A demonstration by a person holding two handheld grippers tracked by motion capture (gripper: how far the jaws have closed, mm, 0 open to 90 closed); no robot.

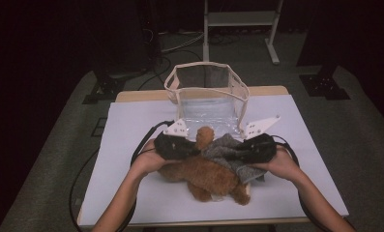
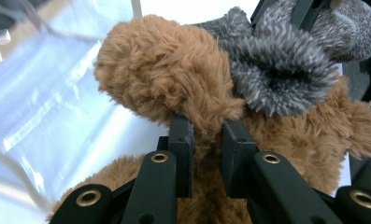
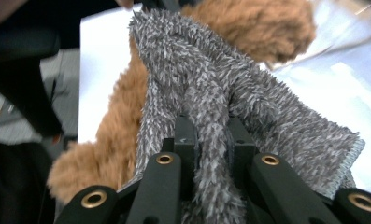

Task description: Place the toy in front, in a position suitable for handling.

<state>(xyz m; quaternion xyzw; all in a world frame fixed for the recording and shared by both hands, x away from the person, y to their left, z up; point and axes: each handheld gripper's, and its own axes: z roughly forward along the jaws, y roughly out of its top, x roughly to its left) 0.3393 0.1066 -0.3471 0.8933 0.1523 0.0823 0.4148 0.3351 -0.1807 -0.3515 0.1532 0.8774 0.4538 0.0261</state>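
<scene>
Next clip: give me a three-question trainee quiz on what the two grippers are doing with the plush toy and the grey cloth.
1. True or false: the left hand-held gripper is shut on the brown plush toy.
2. What does the right hand-held gripper pinch? A) the clear bag B) the grey fuzzy cloth C) a cable
3. Fill in: in the high view, the clear bag stands ___ the toy, farther from the person.

Key:
1. True: its jaws squeeze the brown fur.
2. B: a fold of cloth sits between its jaws.
3. Behind.
</scene>
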